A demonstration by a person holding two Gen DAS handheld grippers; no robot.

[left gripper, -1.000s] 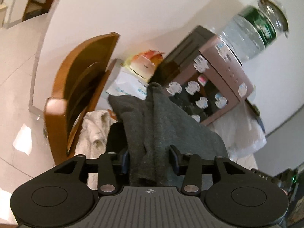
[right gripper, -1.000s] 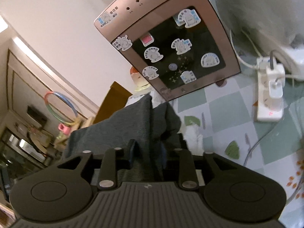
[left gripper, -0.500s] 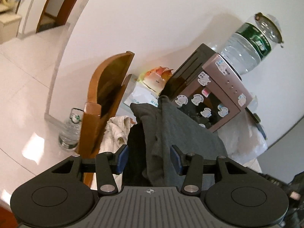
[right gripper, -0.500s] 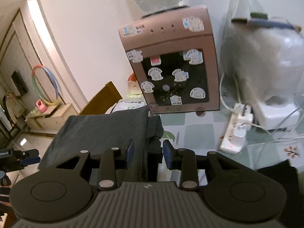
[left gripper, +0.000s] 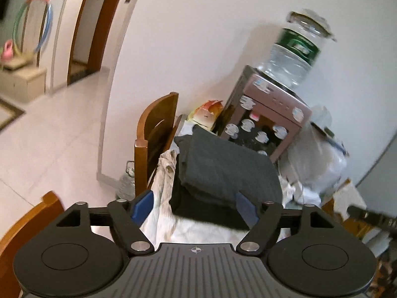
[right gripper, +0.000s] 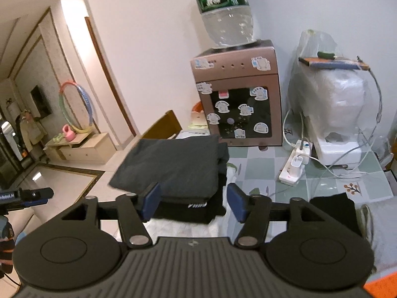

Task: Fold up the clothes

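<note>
A dark grey knit garment (right gripper: 173,164) lies folded into a flat rectangle on top of a black folded garment with small white lettering (right gripper: 193,207), the two forming a small stack on the checked green-and-white tablecloth surface (right gripper: 260,166), just in front of the rose-gold water dispenser covered in stickers (right gripper: 235,96). In the left wrist view the same grey piece (left gripper: 223,168) sits beside a crumpled cream cloth (left gripper: 166,164) near a wooden chair (left gripper: 156,129).

The left gripper (left gripper: 193,207) is spread wide and holds nothing, and the right gripper (right gripper: 193,201) likewise stands apart and empty, both just short of the stack.

The grey garment looks soft, light and limp; it would probably sag and unfold if lifted by one corner. Its layered right edge looks looser than the smooth fold on the left. A hold through all layers at two edges at once, or under the whole bundle, should keep the fold together. The fabric looks matte rather than slippery.
</note>
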